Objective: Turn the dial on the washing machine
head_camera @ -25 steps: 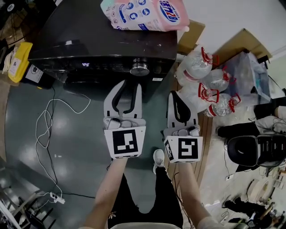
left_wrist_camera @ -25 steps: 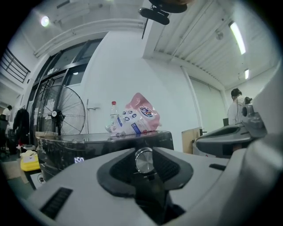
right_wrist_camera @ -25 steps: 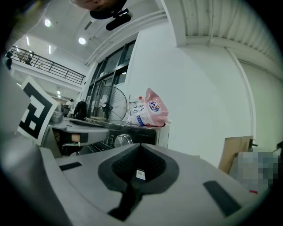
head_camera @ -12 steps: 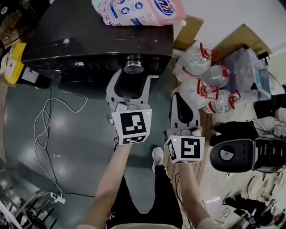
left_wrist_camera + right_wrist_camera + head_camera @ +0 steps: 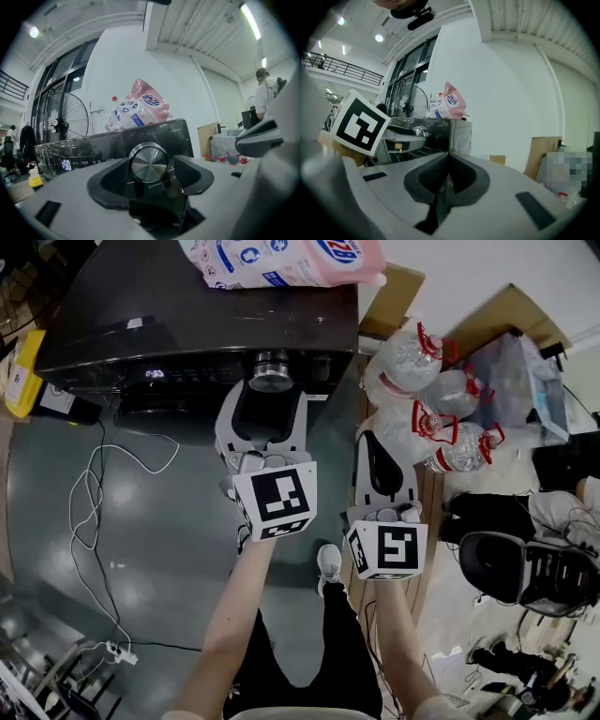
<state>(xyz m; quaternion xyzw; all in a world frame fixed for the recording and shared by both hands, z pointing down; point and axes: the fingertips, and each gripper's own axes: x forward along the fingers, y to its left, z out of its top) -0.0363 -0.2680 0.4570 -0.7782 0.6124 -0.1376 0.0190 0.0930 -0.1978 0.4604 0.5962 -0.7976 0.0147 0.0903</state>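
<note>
Washing machine: black, glossy, lit display on the front panel; pink detergent pouch lying on its top. Left gripper aimed at the front panel; jaws wide apart, clamped on nothing. Right gripper off the machine's right corner, further back; jaws pressed together, empty. Dial centred in the gap between the left jaws, at their tips; pads flank it on both sides, contact unclear; round knob, brushed-metal face, chrome rim, standing proud at the panel's right end.
</note>
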